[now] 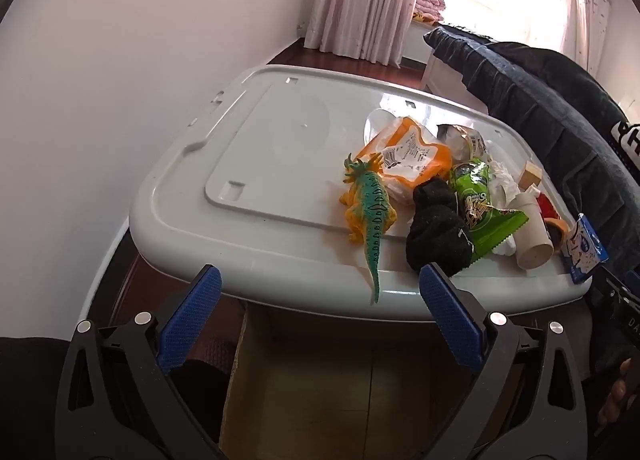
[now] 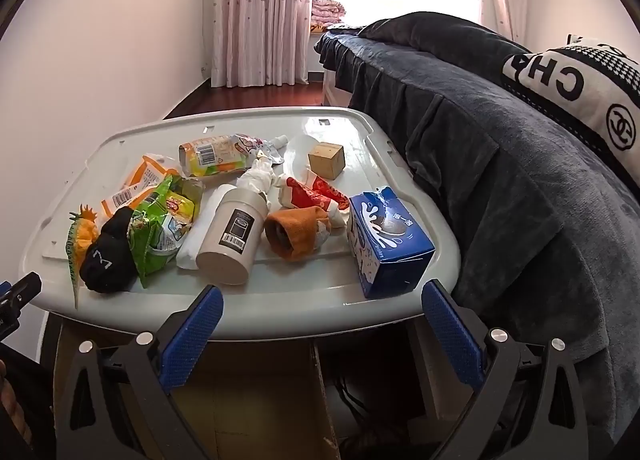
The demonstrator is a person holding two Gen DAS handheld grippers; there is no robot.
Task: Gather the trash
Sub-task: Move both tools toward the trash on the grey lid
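Observation:
A grey plastic lid (image 1: 240, 131) (image 2: 304, 292) serves as a tabletop and carries a pile of litter. The pile holds a green snack bag (image 1: 476, 199) (image 2: 156, 227), an orange wrapper (image 1: 404, 155) (image 2: 148, 175), a juice pouch (image 2: 216, 155), a white paper cup (image 1: 532, 232) (image 2: 232, 236), crumpled tissue (image 2: 260, 175), a red wrapper (image 2: 316, 191) and a blue milk carton (image 2: 384, 236) (image 1: 584, 248). My left gripper (image 1: 320, 280) hovers open before the lid's near edge. My right gripper (image 2: 322, 298) is open too, empty, just short of the carton.
Among the litter lie a toy dinosaur (image 1: 370, 203) (image 2: 82, 232), a black sock (image 1: 436, 227) (image 2: 108, 256), an orange sock (image 2: 298, 232) and a wooden block (image 2: 326, 159). A dark-blanketed bed (image 2: 500, 147) runs along the right. A cardboard box (image 2: 260, 400) (image 1: 360, 380) sits below the lid.

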